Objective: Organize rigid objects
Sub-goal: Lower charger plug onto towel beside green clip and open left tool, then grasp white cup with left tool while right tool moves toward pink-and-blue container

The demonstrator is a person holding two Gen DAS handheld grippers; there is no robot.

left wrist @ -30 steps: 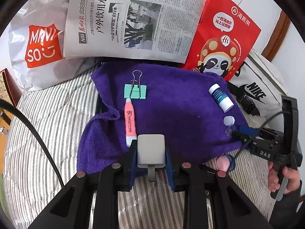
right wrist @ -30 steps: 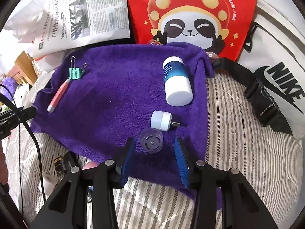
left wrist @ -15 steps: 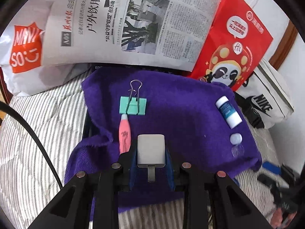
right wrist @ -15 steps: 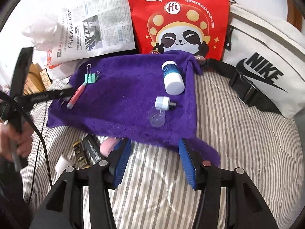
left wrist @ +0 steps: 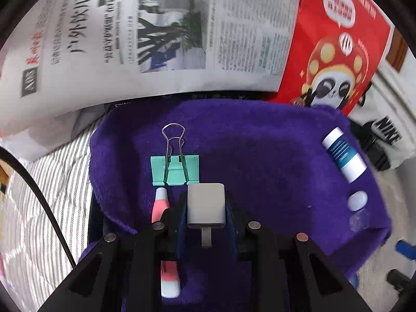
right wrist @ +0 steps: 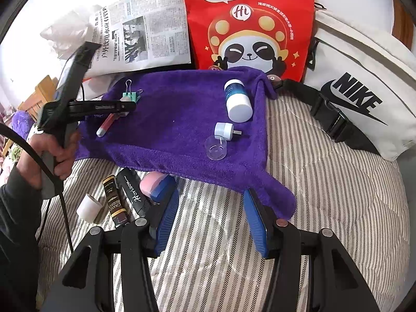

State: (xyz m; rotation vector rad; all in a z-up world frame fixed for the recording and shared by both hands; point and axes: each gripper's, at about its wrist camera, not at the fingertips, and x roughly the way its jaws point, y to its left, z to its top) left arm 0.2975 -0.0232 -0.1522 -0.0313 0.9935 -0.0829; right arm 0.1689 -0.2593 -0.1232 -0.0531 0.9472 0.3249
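Observation:
My left gripper (left wrist: 206,208) is shut on a grey USB adapter (left wrist: 206,205) and holds it low over the purple towel (left wrist: 260,150), just behind a green binder clip (left wrist: 174,169) and beside a pink pen (left wrist: 161,205). A blue-and-white bottle (left wrist: 343,156), a small white plug (left wrist: 357,200) and a clear cap (left wrist: 360,221) lie at the towel's right. My right gripper (right wrist: 212,215) is open and empty, over the striped bedding in front of the towel (right wrist: 182,119). The left gripper (right wrist: 124,106) shows there over the pen (right wrist: 106,124).
A newspaper (left wrist: 156,31), a red panda bag (right wrist: 247,20) and a white Nike bag (right wrist: 358,96) stand behind the towel. A white roll (right wrist: 88,207), a black-and-gold tube (right wrist: 114,202), a black pen (right wrist: 134,192) and a pink item (right wrist: 150,183) lie before it.
My left gripper moved forward over the towel toward the binder clip, still holding the adapter. My right gripper pulled back off the towel, away from the clear cap, onto the bedding.

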